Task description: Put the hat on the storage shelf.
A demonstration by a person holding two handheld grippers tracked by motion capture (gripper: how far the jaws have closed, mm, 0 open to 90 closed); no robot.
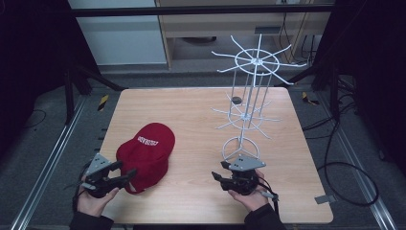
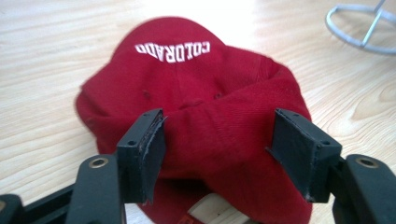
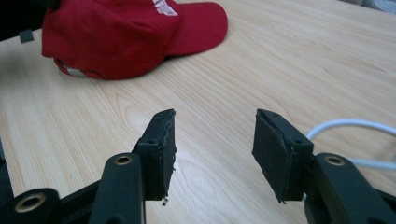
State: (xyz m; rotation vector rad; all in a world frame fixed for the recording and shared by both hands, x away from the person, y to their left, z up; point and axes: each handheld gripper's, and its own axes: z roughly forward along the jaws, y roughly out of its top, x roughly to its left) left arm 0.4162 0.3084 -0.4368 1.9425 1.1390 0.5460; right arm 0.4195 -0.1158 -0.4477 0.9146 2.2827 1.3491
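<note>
A red cap (image 1: 147, 151) with white "COLORADO" lettering lies on the wooden table (image 1: 191, 110), left of centre. My left gripper (image 1: 125, 174) is at the cap's near left edge. In the left gripper view the cap (image 2: 196, 88) sits between the wide-apart jaws of the left gripper (image 2: 218, 140), which is open and straddles the rear of the crown. My right gripper (image 1: 218, 176) rests low near the table's front, right of centre, pointing left. It (image 3: 215, 140) stands open over bare wood, with the cap (image 3: 121, 37) farther off at upper left.
A tall white wire rack (image 1: 251, 62) with radiating hooks stands at the right back, its base ring (image 1: 241, 147) just beyond my right gripper. A small dark object (image 1: 236, 100) lies behind it. A white curved rod (image 3: 348, 125) shows beside the right jaw.
</note>
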